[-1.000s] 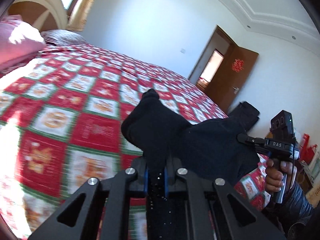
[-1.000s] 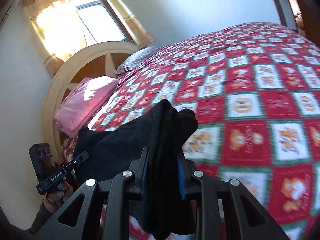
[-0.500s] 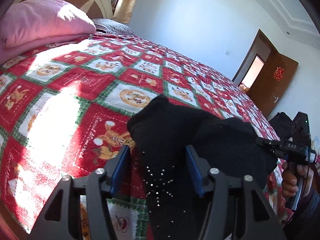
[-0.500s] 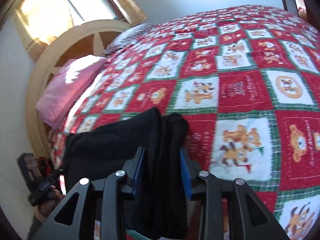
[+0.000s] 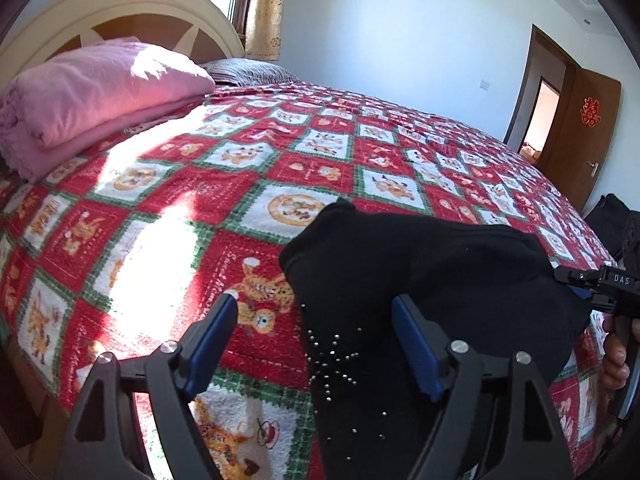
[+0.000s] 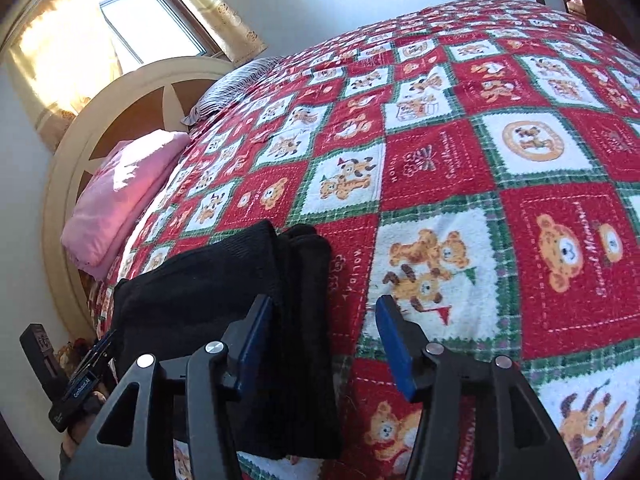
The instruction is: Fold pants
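Pants: black pants (image 5: 420,280) lie folded in a thick bundle on the near edge of the bed, on the patterned bedspread; in the right wrist view the same bundle (image 6: 224,292) shows stacked layers along its right side, with small silver studs visible on the cloth in the left wrist view
Pants position: lower middle of both views, lying between the two grippers, one end hanging down out of the frame
Left gripper: left gripper (image 5: 316,344) spread wide, its blue pads apart; the right pad touches or sits just beside the black cloth, the left pad is clear over the bedspread; nothing is clamped
Right gripper: right gripper (image 6: 324,340) spread wide too; its left blue pad lies against the edge of the bundle, its right pad is over the bedspread, apart from the cloth; released
Other gripper seen: in the left wrist view the right device (image 5: 608,284) shows at the far right edge with a hand (image 5: 616,356) on its handle; in the right wrist view the left device (image 6: 76,380) shows at the lower left
Bedspread: red, white and green squares with bear pictures (image 6: 480,152), partly in bright sunlight
Pink blanket: folded, near the headboard (image 5: 92,92)
Headboard: cream, arched (image 6: 100,112)
Striped pillow: just past the pink blanket (image 5: 248,72)
Door: brown, open, at the far wall (image 5: 580,136)
Window: bright, with yellow curtains (image 6: 148,20)
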